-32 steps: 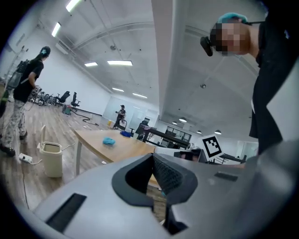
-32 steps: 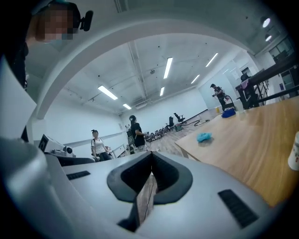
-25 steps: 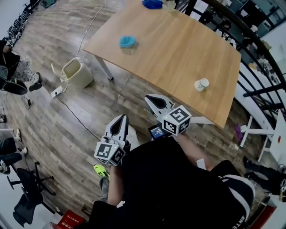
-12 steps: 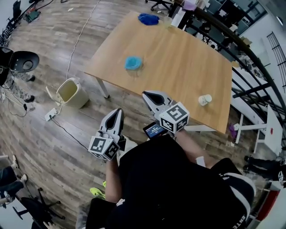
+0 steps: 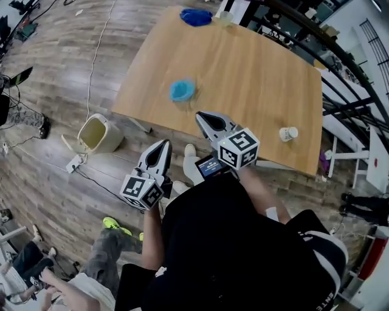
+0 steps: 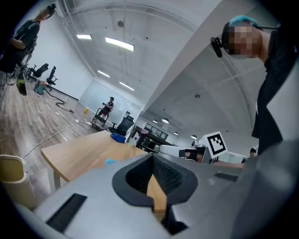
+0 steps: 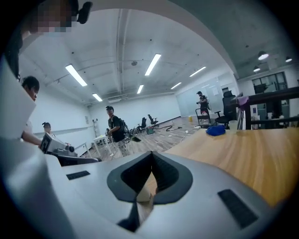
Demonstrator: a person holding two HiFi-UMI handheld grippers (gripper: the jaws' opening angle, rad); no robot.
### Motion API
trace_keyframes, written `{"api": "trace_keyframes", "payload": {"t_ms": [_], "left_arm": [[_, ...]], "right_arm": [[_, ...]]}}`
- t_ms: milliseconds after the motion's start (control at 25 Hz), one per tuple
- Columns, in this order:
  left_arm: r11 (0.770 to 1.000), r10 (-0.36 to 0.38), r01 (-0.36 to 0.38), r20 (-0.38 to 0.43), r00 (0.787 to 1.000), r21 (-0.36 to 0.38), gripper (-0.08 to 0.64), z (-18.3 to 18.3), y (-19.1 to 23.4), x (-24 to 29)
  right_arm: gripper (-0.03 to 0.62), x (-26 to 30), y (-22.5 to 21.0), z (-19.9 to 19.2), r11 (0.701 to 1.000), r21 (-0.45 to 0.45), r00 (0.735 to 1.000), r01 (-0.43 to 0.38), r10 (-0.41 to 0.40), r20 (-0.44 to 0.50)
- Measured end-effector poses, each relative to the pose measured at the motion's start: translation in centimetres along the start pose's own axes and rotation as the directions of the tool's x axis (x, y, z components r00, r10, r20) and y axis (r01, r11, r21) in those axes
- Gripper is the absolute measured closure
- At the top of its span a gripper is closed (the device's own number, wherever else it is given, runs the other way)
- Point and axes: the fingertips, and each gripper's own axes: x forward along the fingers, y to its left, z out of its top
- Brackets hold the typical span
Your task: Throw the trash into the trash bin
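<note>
Trash bin (image 5: 97, 133), beige and open at the top, stands on the plank floor (image 5: 55, 91) just left of the wooden table (image 5: 255, 79), with a white power strip (image 5: 74, 163) beside it. To its right the left gripper (image 5: 164, 144) is held over the floor short of the table's near edge. Its jaws are pressed together with nothing between them. On the table top lies a light blue crumpled wad (image 5: 181, 90), well apart from the bin. A darker blue wad (image 5: 196, 16) lies at the table's far edge. Just this side of the light blue wad, the right gripper (image 5: 200, 115) reaches over the near edge of the table, its jaws likewise closed tip to tip and empty, not touching the wad. Farther right a small white cup (image 5: 288, 133) lies on its side near the table's near edge.
</note>
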Motion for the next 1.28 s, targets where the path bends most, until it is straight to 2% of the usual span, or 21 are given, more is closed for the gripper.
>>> {"api": "trace_keyframes", "payload": {"t_ms": [80, 240, 320, 440, 480, 600, 720, 880, 960, 1040, 1080, 1120, 1160, 1280], "left_arm": [[1.000, -0.009, 0.010, -0.034, 0.999, 0.023, 0.561, 0.3, 0.7, 1.4], [0.981, 0.020, 0.010, -0.154, 0.988, 0.192, 0.561, -0.3, 4.2, 4.5], [0.972, 0.042, 0.013, -0.231, 0.972, 0.235, 0.561, -1.4, 5.4, 7.4], [0.964, 0.081, 0.015, -0.346, 0.935, 0.266, 0.561, -3.3, 8.0, 12.7], [0.962, 0.096, 0.014, -0.384, 0.918, 0.274, 0.561, -4.0, 9.1, 14.2], [0.965, 0.130, 0.001, -0.485, 0.864, 0.261, 0.432, -5.9, 12.3, 17.3], [0.968, 0.172, -0.030, -0.571, 0.803, 0.249, 0.362, -8.4, 15.2, 18.5], [0.949, 0.248, -0.029, -0.682, 0.689, 0.315, 0.341, -13.0, 19.3, 21.2], [0.938, 0.275, -0.022, -0.704, 0.655, 0.347, 0.341, -14.2, 21.0, 22.8], [0.930, 0.297, -0.027, -0.711, 0.637, 0.365, 0.345, -14.7, 22.1, 23.5], [0.925, 0.313, -0.036, -0.707, 0.634, 0.377, 0.393, -14.8, 22.4, 23.6], [0.921, 0.327, -0.048, -0.699, 0.636, 0.388, 0.488, -14.8, 22.5, 23.6], [0.919, 0.332, -0.057, -0.691, 0.642, 0.389, 0.523, -14.7, 22.6, 23.7], [0.928, 0.316, -0.065, -0.679, 0.663, 0.368, 0.532, -14.2, 22.4, 23.8]], "right_arm": [[0.594, 1.2, -1.4, 1.1, 1.000, 0.023, 1.000, 0.004, -0.004, 0.024], [0.594, 4.5, -4.1, 2.0, 0.999, 0.048, 0.999, 0.006, -0.009, 0.053], [0.594, 4.8, -6.8, 2.2, 0.996, 0.084, 0.998, 0.020, -0.025, 0.054], [0.594, 5.7, -11.7, 2.6, 0.990, 0.133, 0.997, 0.052, -0.060, 0.055], [0.594, 6.2, -13.2, 2.6, 0.987, 0.147, 0.996, 0.060, -0.068, 0.053], [0.594, 7.5, -16.6, 1.8, 0.979, 0.184, 0.995, 0.087, -0.094, 0.028], [0.594, 7.4, -18.1, 0.8, 0.966, 0.228, 0.992, 0.123, -0.127, 0.004], [0.594, 6.8, -21.1, -2.4, 0.937, 0.296, 0.983, 0.185, -0.177, -0.053], [0.594, 7.0, -22.6, -3.5, 0.919, 0.329, 0.976, 0.218, -0.206, -0.072], [0.594, 7.2, -23.2, -4.1, 0.910, 0.345, 0.973, 0.230, -0.216, -0.079], [0.594, 7.2, -23.3, -4.4, 0.908, 0.347, 0.972, 0.234, -0.219, -0.084], [0.594, 7.3, -23.4, -4.6, 0.906, 0.349, 0.971, 0.240, -0.223, -0.089], [0.594, 7.4, -23.4, -4.8, 0.902, 0.353, 0.969, 0.247, -0.230, -0.092], [0.594, 7.8, -23.5, -4.6, 0.896, 0.363, 0.967, 0.256, -0.242, -0.084]]}}
